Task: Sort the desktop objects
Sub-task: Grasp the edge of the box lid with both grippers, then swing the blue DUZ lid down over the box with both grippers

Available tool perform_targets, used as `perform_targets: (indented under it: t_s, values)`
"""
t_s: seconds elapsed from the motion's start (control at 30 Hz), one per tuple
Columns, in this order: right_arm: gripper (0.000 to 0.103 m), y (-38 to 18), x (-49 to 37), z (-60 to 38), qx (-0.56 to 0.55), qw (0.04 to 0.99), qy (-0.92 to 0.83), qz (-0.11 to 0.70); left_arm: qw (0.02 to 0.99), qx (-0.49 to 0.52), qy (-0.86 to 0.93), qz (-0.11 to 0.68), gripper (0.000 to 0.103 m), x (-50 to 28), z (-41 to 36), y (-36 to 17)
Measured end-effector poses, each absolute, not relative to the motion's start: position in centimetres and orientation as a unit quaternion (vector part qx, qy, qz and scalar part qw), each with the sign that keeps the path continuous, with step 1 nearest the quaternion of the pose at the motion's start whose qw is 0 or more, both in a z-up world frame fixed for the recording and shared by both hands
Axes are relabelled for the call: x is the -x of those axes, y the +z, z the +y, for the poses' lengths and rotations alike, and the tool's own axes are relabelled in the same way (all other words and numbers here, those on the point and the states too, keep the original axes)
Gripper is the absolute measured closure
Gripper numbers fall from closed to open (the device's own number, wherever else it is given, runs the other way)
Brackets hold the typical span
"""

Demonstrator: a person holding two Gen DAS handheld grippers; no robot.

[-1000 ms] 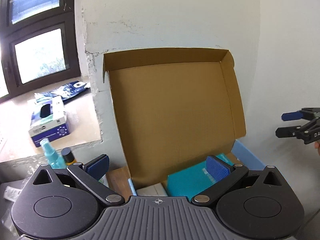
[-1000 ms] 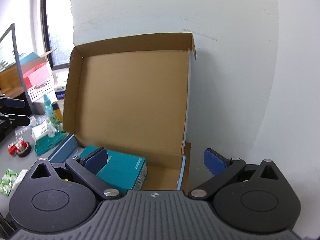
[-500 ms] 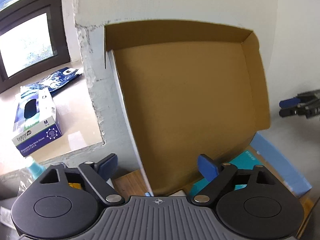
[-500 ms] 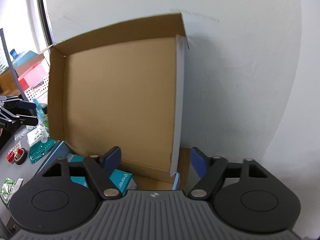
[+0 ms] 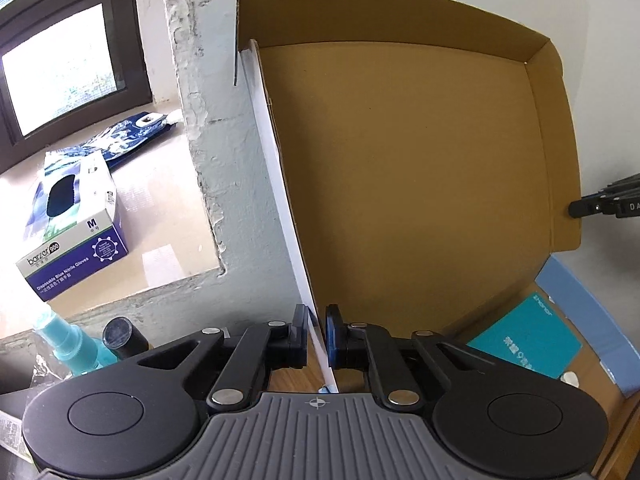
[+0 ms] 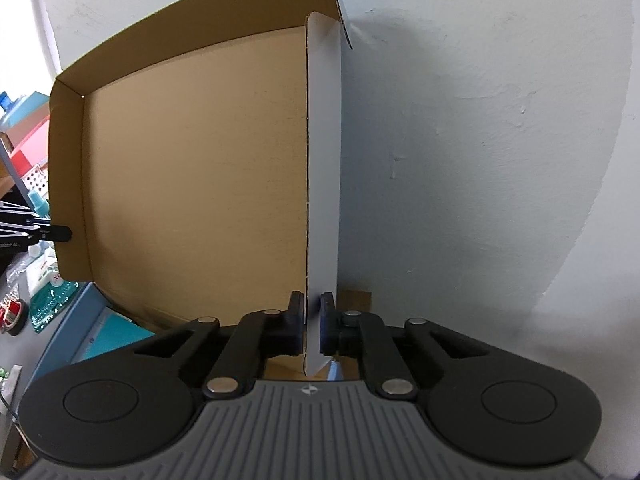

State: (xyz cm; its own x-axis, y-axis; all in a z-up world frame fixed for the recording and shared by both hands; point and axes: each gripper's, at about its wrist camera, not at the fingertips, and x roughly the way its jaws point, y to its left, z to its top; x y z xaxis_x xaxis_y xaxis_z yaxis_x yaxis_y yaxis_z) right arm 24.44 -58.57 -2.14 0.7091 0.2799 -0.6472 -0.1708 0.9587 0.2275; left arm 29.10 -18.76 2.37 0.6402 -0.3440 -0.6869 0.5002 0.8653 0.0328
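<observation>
A cardboard box stands open against the wall, its brown lid (image 5: 412, 184) upright. My left gripper (image 5: 317, 334) is shut on the lid's left side flap (image 5: 280, 184). My right gripper (image 6: 307, 330) is shut on the lid's right side flap (image 6: 323, 200). The lid's inside also shows in the right wrist view (image 6: 192, 176). A teal box (image 5: 524, 338) lies inside the carton, by its light blue wall (image 5: 588, 308). Each gripper's tip shows at the edge of the other's view.
On the window sill at left lie a blue nitrile glove box (image 5: 72, 224) and a blue packet (image 5: 128, 136). A teal spray bottle (image 5: 68, 344) and a dark-capped bottle (image 5: 120, 334) stand below. Tape (image 6: 12, 312), packets and baskets sit left of the carton.
Both grippers moved forward to the lid's side flaps and closed on them; half a second ago both were open and further back.
</observation>
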Motion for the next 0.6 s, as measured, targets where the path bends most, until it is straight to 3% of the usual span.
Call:
perform_targets:
  t_s: [0.2, 0.33, 0.6]
  values:
    - [0.096, -2.5, -23.6, -58.2, -0.071, 0.923, 0.119, 0.359, 0.903, -0.124, -0.23, 0.341, 0.09, -27.5, -19.2, 2.4]
    - [0.095, -2.6, -22.8, -57.5, -0.065, 0.924, 0.118, 0.358, 0.911, -0.129, -0.218, 0.325, 0.077, -25.9, -19.1, 2.9]
    - [0.095, -3.4, -21.4, -56.8, -0.064, 0.926, 0.118, 0.354, 0.924, -0.128, -0.202, 0.299, 0.069, -22.6, -18.1, 6.2]
